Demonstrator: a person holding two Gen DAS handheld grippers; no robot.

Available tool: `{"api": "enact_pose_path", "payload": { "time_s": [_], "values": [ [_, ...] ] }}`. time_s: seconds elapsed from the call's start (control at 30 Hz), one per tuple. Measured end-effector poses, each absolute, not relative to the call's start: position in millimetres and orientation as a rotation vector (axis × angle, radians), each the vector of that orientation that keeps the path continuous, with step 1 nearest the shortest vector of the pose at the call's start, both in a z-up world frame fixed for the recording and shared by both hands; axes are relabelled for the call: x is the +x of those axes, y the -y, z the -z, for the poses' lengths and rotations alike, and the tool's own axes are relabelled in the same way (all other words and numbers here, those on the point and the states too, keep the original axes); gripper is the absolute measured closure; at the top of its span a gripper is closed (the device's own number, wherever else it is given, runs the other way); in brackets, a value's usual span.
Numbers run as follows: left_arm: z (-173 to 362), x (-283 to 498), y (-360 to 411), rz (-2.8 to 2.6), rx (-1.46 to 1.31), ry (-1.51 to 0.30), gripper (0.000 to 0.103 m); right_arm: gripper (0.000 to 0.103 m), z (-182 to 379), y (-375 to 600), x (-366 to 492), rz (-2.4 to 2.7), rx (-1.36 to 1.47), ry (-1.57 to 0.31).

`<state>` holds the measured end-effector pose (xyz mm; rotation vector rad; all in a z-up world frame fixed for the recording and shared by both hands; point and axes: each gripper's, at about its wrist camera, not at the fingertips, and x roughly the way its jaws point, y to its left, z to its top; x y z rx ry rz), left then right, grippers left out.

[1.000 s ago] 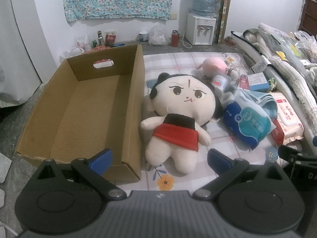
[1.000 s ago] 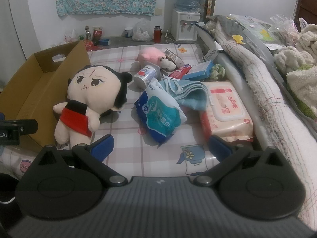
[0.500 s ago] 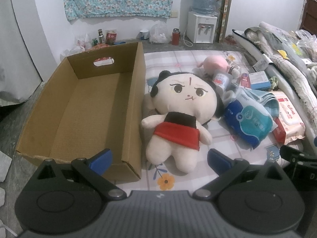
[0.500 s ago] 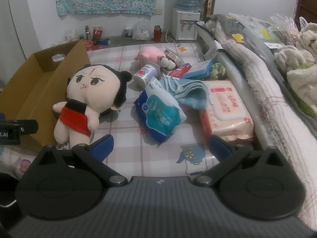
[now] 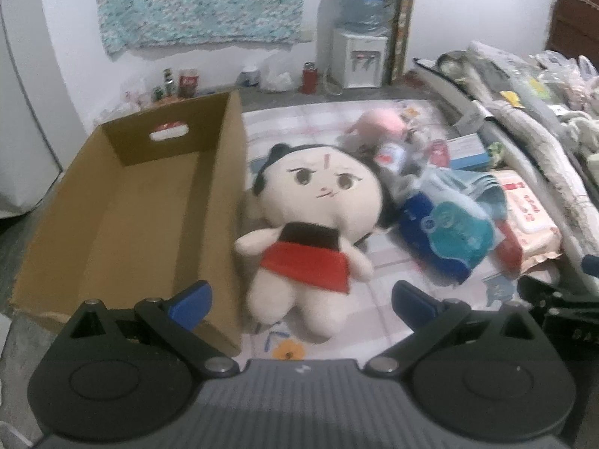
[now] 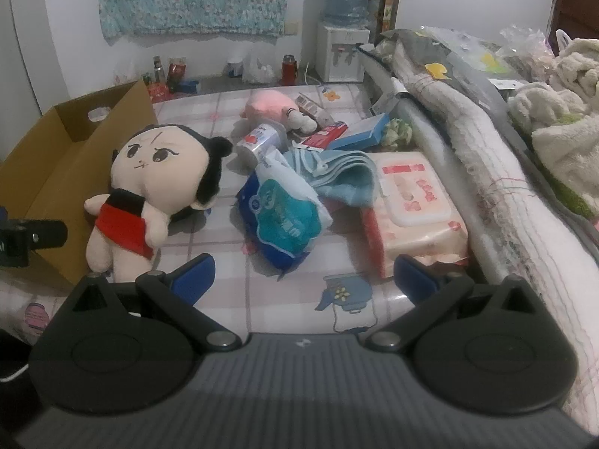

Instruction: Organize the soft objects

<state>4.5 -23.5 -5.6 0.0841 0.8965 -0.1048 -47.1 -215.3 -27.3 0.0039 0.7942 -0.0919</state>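
Beside box (image 5: 123,202), doll (image 5: 314,220) head-away, lengthwise.

Empty cardboard box (image 5: 123,205); doll (image 5: 314,220) flush against its wall.

Each gripper, the left gripper (image 5: 301,299) and the right gripper (image 6: 303,275), has a dark grey ribbed body with two big round black discs. Thin black arms with shiny silver screws reach out to two blue fingertips (image 5: 189,299). A tiny white mark sits in the middle.
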Motion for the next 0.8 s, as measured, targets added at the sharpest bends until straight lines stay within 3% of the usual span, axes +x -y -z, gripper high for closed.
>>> {"api": "enact_pose_path", "payload": {
  "time_s": [0.23, 0.43, 0.53, 0.6, 0.73, 0.8],
  "values": [
    [10.7, 13.8, 45.6, 0.249, 0.046, -0.856, 0.002, 0.001, 42.0, 239.8, -51.6, 0.039, -0.015, -0.693],
    [20.1, 32.1, 69.5, 0.357, -0.007, -0.888, 0.019, 0.003, 51.3, 266.7, -22.1, -0.059, 0.018, -0.632],
    [27.5, 36.3, 82.0, 0.383, 0.027, -0.911, 0.032, 0.015, 57.5, 275.4, 3.7, -0.104, 0.037, -0.617],
    [34.8, 41.3, 88.8, 0.397, 0.043, -0.937, 0.039, 0.028, 61.9, 280.4, 22.7, -0.136, 0.053, -0.625],
    [44.6, 49.2, 92.2, 0.414, 0.034, -0.984, 0.058, 0.042, 78.1, 286.5, 63.0, -0.211, 0.101, -0.683],
    [48.3, 52.1, 91.6, 0.421, 0.026, -1.004, 0.064, 0.062, 90.7, 285.2, 78.8, -0.231, 0.117, -0.734]
  ]
}}
